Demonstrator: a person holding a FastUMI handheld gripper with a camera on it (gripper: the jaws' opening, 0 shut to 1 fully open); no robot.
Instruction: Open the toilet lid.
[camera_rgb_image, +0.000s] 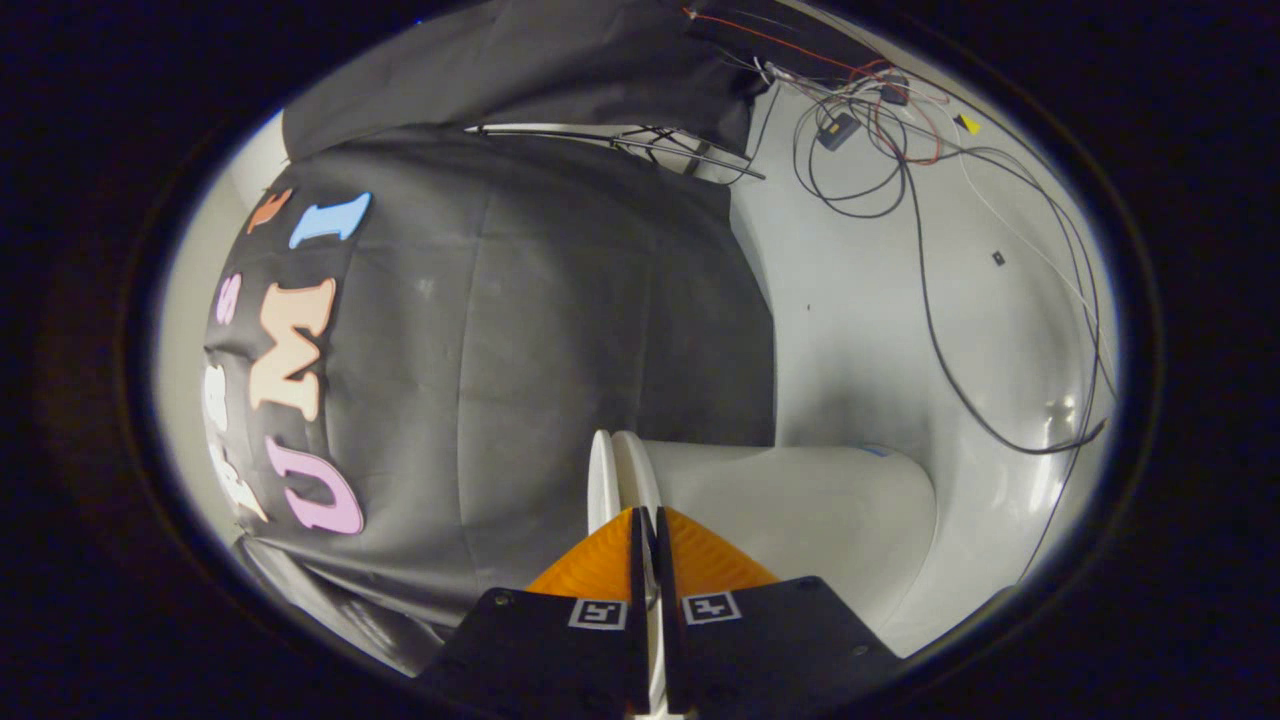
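- My gripper is clenched on the toilet lid: one orange finger sits on the lid's outer face, the other on the side towards the bowl, and the thin white edge runs in the narrow slot between them.
- I hold it by the rim because that is the part that sticks out free of the body and gives me the longest lever about the hinge.
- The whole view is rolled on its side, so I judge my wrist is turned to keep the pads flat on the lid's two faces.
- A second white edge lies just beside the lid; I take it for the seat, but I cannot tell whether my fingers pinch it too.
- The toilet body spreads away beyond the fingers, towards the pale floor with loose cables.
- The lid stands edge-on to me, clear of the body, so I judge it well on its way open, though its rest against the black cloth is not something I can confirm.
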